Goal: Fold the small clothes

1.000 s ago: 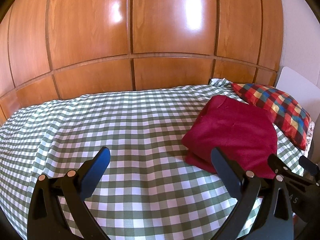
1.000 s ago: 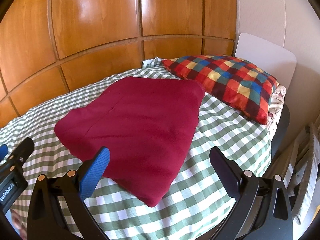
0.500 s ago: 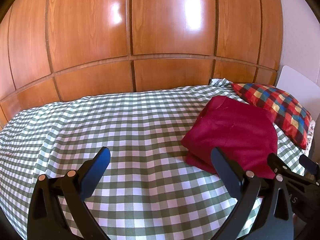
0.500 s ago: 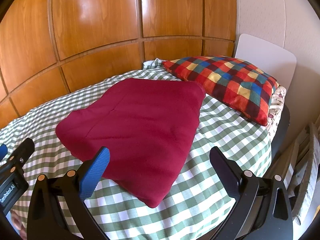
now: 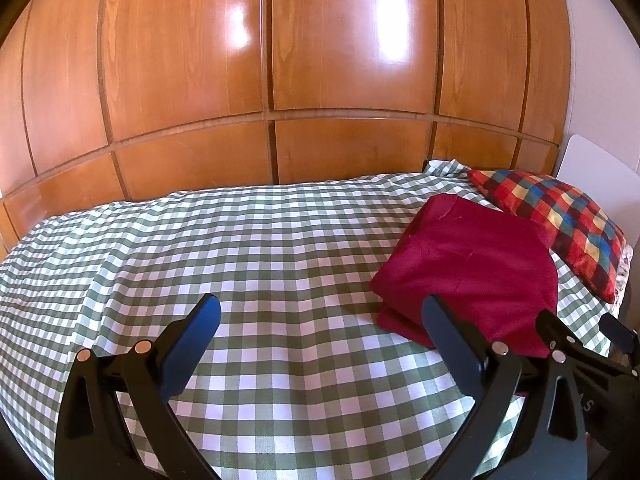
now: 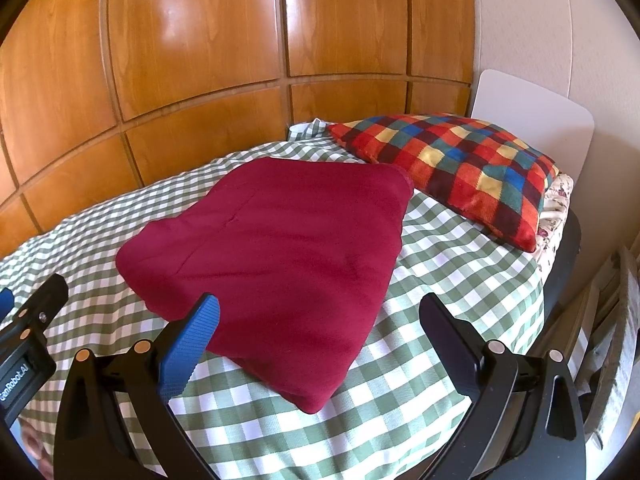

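A dark red garment lies folded into a flat bundle on the green-and-white checked bed cover, toward the right side. In the right wrist view it fills the middle. My left gripper is open and empty, above the bare cover to the left of the garment. My right gripper is open and empty, held just short of the garment's near edge. The right gripper's body shows at the lower right of the left wrist view.
A multicoloured checked pillow lies beyond the garment at the right. A white headboard stands behind it. Wooden wall panels run along the far side of the bed. The bed edge drops off at the right.
Both views have drawn back and up slightly from the bed. The garment lies as it did. Both grippers stay open.
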`<state>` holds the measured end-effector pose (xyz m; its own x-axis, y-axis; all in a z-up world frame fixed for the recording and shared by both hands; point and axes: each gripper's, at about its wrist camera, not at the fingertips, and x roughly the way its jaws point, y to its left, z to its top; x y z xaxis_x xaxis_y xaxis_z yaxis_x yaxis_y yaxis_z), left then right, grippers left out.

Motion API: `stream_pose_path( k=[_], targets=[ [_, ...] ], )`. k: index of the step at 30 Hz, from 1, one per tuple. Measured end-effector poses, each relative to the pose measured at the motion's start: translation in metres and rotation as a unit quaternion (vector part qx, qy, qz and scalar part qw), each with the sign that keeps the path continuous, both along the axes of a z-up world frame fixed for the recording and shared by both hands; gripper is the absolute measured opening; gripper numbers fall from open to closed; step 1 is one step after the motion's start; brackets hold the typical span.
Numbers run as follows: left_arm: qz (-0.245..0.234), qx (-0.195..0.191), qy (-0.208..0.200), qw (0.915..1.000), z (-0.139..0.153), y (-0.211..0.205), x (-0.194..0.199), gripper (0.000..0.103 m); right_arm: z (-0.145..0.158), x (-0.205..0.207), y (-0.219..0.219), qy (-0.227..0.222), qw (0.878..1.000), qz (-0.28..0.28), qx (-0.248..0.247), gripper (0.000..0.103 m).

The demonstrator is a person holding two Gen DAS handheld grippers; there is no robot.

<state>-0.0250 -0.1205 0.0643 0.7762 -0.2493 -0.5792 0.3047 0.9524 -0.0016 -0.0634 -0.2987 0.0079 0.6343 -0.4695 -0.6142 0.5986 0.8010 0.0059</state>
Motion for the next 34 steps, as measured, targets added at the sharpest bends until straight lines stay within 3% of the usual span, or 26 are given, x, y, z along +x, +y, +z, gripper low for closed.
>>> stream_pose_path(
  k=[19,29,34],
  targets=[
    [-0.008,-0.008,-0.010,0.9999,0.0056,-0.0005,-0.0041,0.101,-0.0006,-0.0020,0.0023,-0.002,1.000,-0.003,0.003,0.099],
    [-0.018,0.006,-0.021,0.9996,0.0038,-0.0061,-0.0079,0.100,-0.0011,-0.0032,-0.0007,-0.004,1.000,-0.007,0.006,0.099],
    [-0.019,0.000,-0.007,0.9998,0.0016,-0.0071,-0.0060,0.100,-0.0015,-0.0044,-0.0016,-0.005,1.000,-0.008,0.008,0.099]
  ],
)
